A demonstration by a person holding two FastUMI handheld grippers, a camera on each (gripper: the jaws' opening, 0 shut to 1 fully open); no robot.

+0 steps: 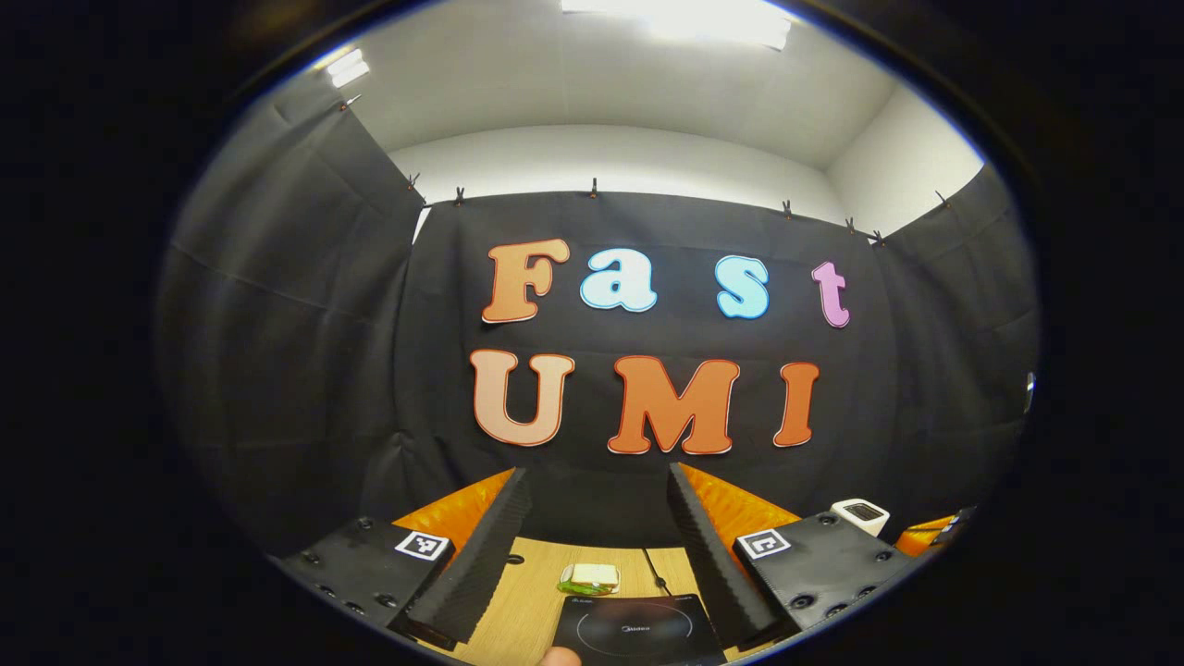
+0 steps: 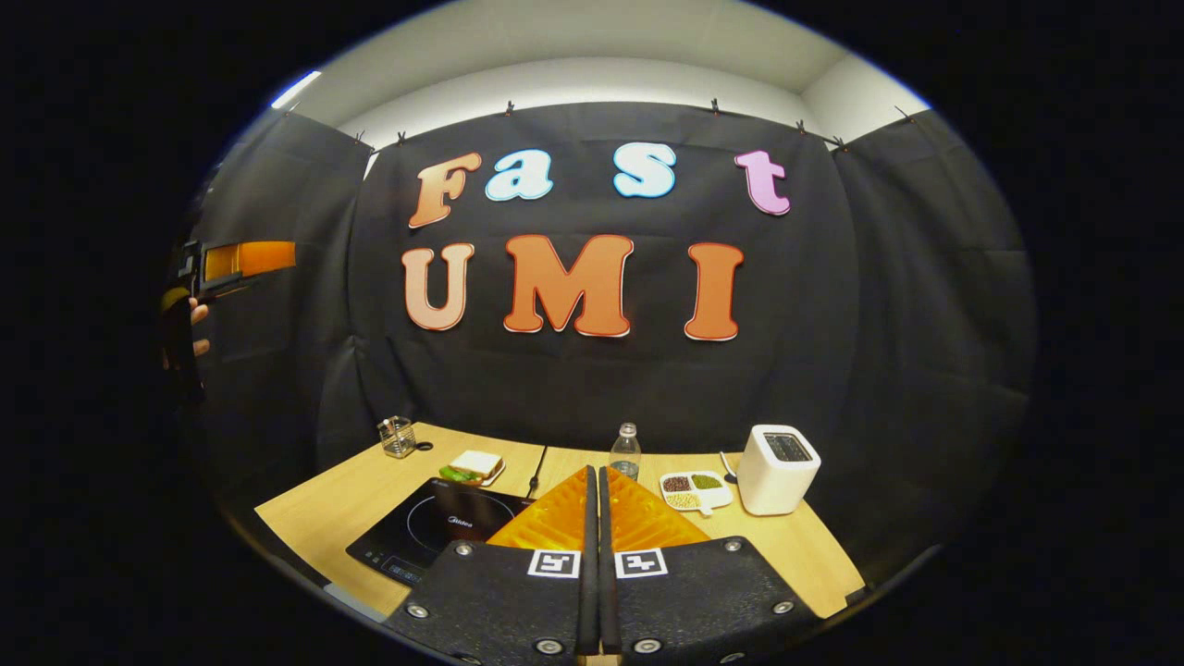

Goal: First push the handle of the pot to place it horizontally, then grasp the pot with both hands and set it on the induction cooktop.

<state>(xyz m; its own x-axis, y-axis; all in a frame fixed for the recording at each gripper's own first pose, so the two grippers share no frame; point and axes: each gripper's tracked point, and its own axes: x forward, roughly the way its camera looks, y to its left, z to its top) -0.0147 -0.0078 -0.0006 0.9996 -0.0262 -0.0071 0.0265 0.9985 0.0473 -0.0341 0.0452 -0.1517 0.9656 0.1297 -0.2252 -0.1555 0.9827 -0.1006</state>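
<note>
Flat black induction cooktop [image 2: 442, 531] lies on the wooden table [image 2: 795, 546].

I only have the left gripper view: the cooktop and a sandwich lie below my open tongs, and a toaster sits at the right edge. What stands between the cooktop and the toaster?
Observer: A clear water bottle stands on the table, right of the induction cooktop.
Operator: Anything closer to the toaster?
Observer: A divided dish of beans lies just left of the white toaster.
Operator: And the right tongs?
Observer: The right tongs are shut, with nothing between them.
</note>
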